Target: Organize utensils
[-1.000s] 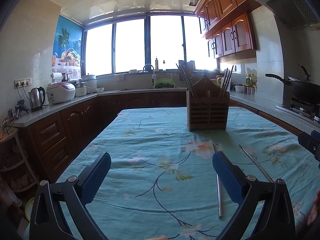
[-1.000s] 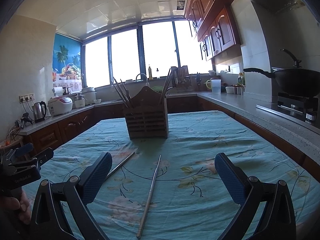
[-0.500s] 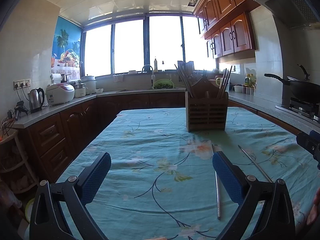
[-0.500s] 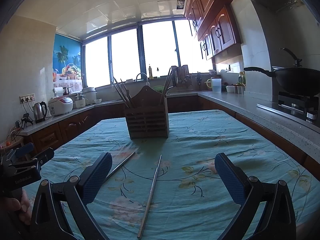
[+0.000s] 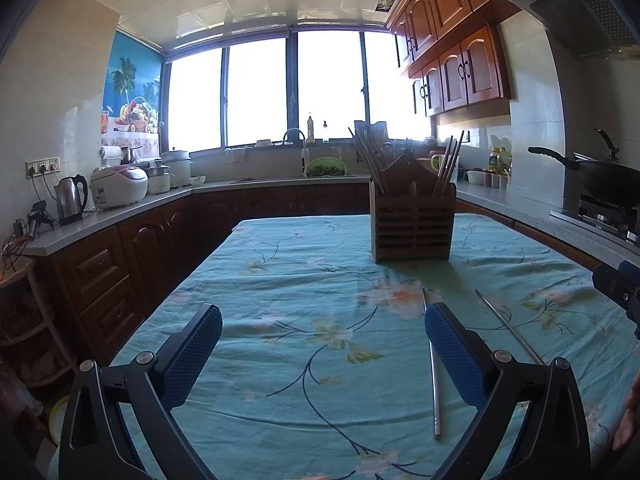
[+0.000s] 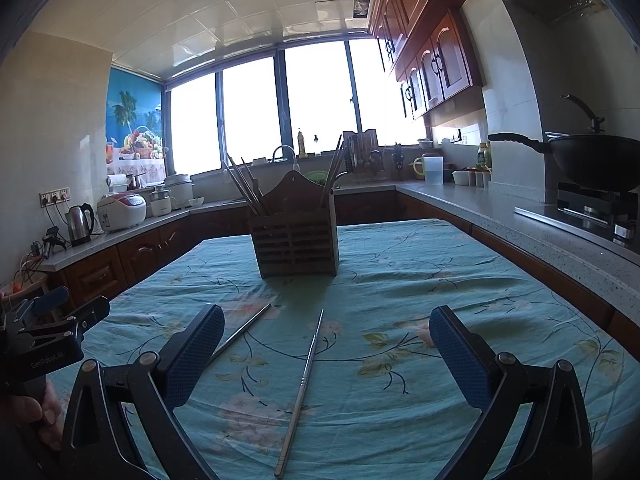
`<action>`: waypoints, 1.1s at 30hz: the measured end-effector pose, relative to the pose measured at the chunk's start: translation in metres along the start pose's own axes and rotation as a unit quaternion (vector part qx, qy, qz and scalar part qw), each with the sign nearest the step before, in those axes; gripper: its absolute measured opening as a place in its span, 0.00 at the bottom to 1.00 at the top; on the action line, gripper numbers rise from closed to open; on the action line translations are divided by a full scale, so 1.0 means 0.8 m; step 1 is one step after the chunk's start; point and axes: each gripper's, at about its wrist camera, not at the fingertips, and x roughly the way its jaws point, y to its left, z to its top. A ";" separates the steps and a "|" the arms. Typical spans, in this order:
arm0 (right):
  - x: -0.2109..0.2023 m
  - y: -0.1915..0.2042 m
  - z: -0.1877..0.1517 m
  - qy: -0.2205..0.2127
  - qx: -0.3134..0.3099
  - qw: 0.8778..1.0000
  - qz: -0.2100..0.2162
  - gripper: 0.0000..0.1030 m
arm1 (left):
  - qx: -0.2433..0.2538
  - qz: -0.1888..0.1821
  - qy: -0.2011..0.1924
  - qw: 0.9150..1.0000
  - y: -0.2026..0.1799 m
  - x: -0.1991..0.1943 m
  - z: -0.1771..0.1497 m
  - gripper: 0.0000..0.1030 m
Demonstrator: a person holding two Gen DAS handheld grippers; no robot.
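Two metal chopsticks lie on the floral tablecloth. In the left wrist view one chopstick (image 5: pixel 434 376) lies just inside my right finger and the other chopstick (image 5: pixel 506 326) lies further right. In the right wrist view one chopstick (image 6: pixel 302 384) lies between my fingers and the other (image 6: pixel 240 332) runs by the left finger. A wooden utensil holder (image 5: pixel 412 226) with several chopsticks stands further back; it also shows in the right wrist view (image 6: pixel 295 236). My left gripper (image 5: pixel 323 354) is open and empty. My right gripper (image 6: pixel 326 354) is open and empty.
The table (image 5: pixel 280 280) has its left edge beside dark wood cabinets (image 5: pixel 104 268). A counter with a kettle (image 5: pixel 72 198) and rice cooker (image 5: pixel 119 190) runs along the left. A wok (image 6: pixel 596 162) sits on a stove at the right.
Both grippers have drifted only slightly; the holder sits a touch lower and left in the left wrist view. Both stay open and the chopsticks have not moved.
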 end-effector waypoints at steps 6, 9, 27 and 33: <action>0.000 0.001 0.000 0.000 0.000 1.000 0.000 1.00 | 0.000 0.002 0.001 1.000 -0.001 0.002 0.000 0.99; 0.000 0.001 0.000 -0.001 0.000 1.000 0.000 1.00 | -0.003 0.002 0.001 1.000 -0.001 0.001 -0.001 0.99; 0.001 0.003 0.001 -0.001 -0.001 1.000 0.006 1.00 | 0.003 -0.002 0.002 1.000 -0.005 0.001 -0.001 0.99; 0.000 0.004 0.002 -0.001 -0.001 1.000 0.007 1.00 | 0.003 -0.003 0.002 1.000 -0.007 0.001 0.000 0.99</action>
